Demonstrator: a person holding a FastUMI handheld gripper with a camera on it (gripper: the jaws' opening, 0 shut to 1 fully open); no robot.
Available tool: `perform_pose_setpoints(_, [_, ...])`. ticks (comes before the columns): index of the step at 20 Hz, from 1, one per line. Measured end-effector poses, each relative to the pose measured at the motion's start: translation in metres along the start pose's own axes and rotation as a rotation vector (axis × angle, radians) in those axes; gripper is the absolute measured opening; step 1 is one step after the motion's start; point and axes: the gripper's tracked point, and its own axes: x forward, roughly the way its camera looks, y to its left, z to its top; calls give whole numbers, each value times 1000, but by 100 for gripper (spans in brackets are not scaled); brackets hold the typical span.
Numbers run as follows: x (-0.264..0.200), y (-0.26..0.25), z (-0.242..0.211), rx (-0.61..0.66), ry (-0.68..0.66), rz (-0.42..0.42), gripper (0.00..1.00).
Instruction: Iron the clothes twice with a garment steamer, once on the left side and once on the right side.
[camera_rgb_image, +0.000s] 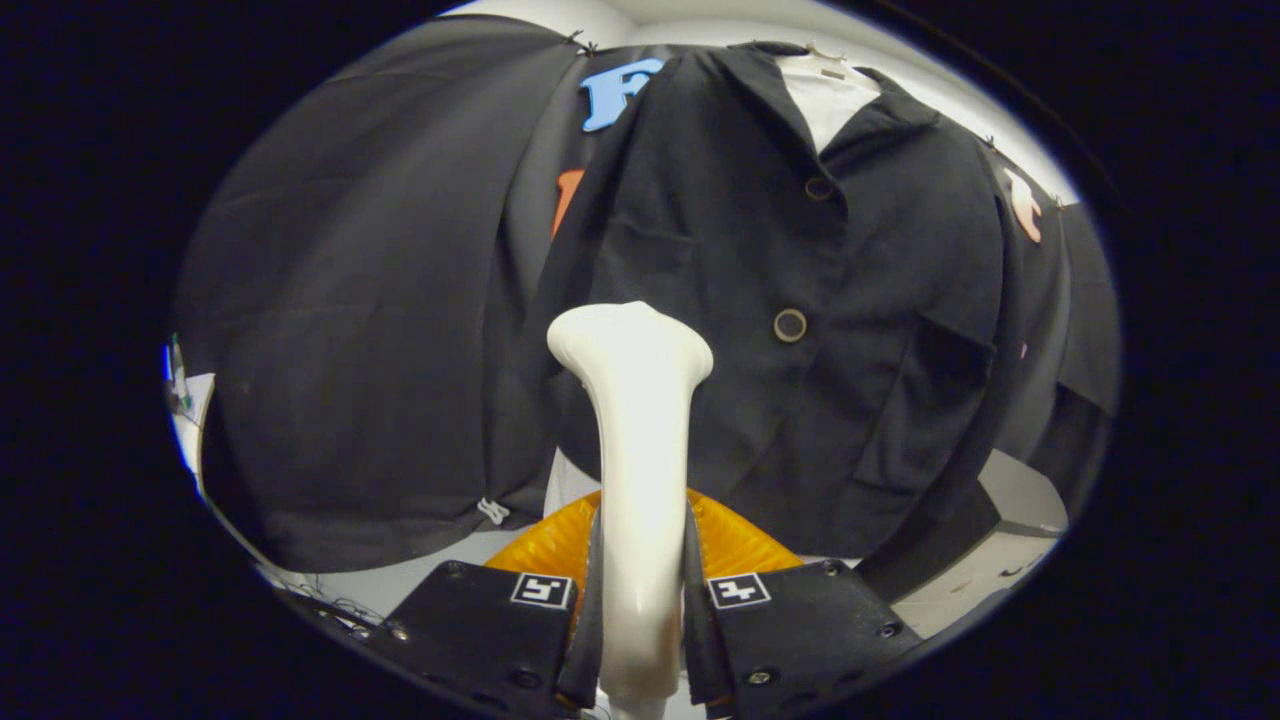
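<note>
A black button-front jacket hangs on a hanger against the booth's wall, with a white lining showing at its collar. My gripper is shut on the white handle of a garment steamer, both fingers pressing its sides. The steamer's wide head points up and forward, close to the jacket's left front panel, left of the middle button. Whether the head touches the cloth I cannot tell.
An orange ribbed thing lies just beyond the fingers, below the jacket's hem. A white surface stretches under the jacket to the right. Black cloth hangs left of the jacket, with a small white clip at its lower edge.
</note>
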Motion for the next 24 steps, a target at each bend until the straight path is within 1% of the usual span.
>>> perform_pose_setpoints(4, [9, 4, -48, -7, 105, 11, 36])
perform_pose_setpoints(8, [10, 5, -86, -4, 186, 21, 36])
perform_pose_setpoints(12, [5, 5, -112, 24, 248, 19, 36])
perform_pose_setpoints(15, [-13, 12, -105, 91, 241, 54, 36])
perform_pose_setpoints(19, [-49, -9, -89, 170, 189, 61, 36])
perform_pose_setpoints(22, [-78, -36, -87, 216, 176, 28, 36])
perform_pose_setpoints(24, [-99, -71, -87, 248, 154, -10, 36])
